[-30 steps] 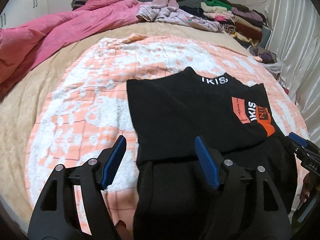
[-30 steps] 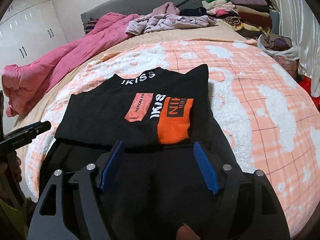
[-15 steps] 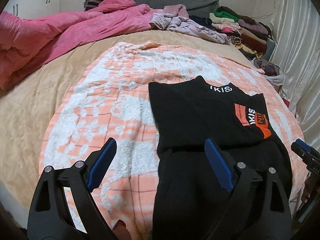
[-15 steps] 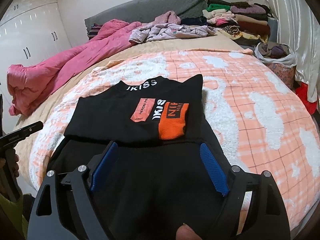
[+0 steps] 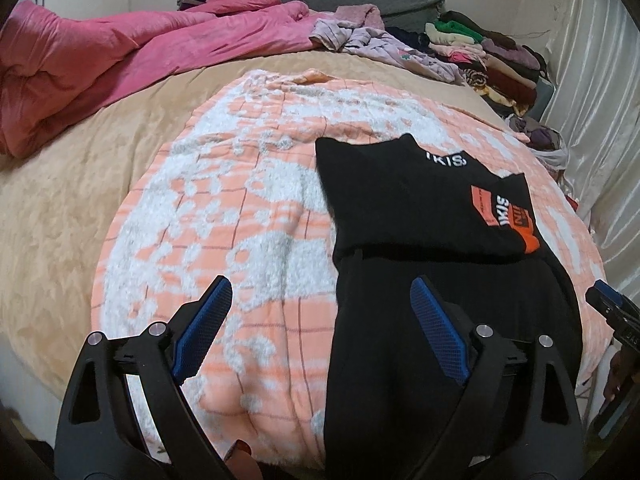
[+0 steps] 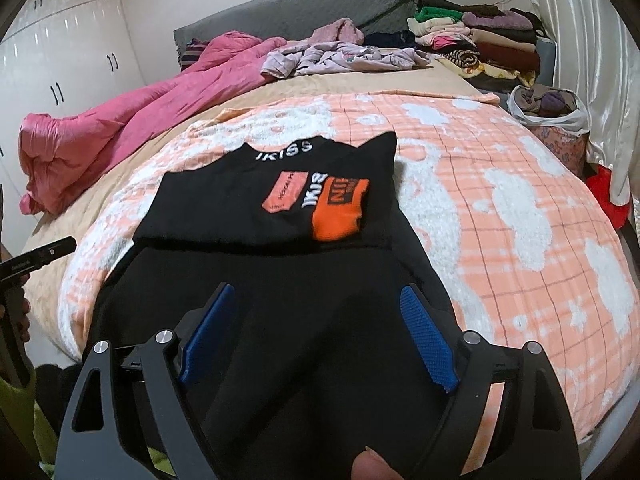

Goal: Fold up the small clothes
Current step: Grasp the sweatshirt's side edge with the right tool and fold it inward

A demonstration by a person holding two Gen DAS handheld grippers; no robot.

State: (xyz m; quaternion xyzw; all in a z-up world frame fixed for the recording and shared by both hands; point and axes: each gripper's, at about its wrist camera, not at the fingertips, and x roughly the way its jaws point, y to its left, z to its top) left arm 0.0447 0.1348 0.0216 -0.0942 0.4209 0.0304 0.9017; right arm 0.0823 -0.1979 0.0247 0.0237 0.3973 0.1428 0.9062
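Since a second ago our left claw (image 5: 320, 332) has slid leftward, wide open and empty, over the orange blanket (image 5: 240, 208) beside the black shirt (image 5: 420, 208). Only the right view shows our right claw (image 6: 316, 336), agape and empty above the shirt's (image 6: 256, 200) dark lower part, and white wardrobes (image 6: 68, 48).

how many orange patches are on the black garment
2, both on the folded-over upper part of the black garment, side by side: a paler orange patch toward the middle, and a bright orange patch to its right by the fold edge. Others may be hidden under the folds.
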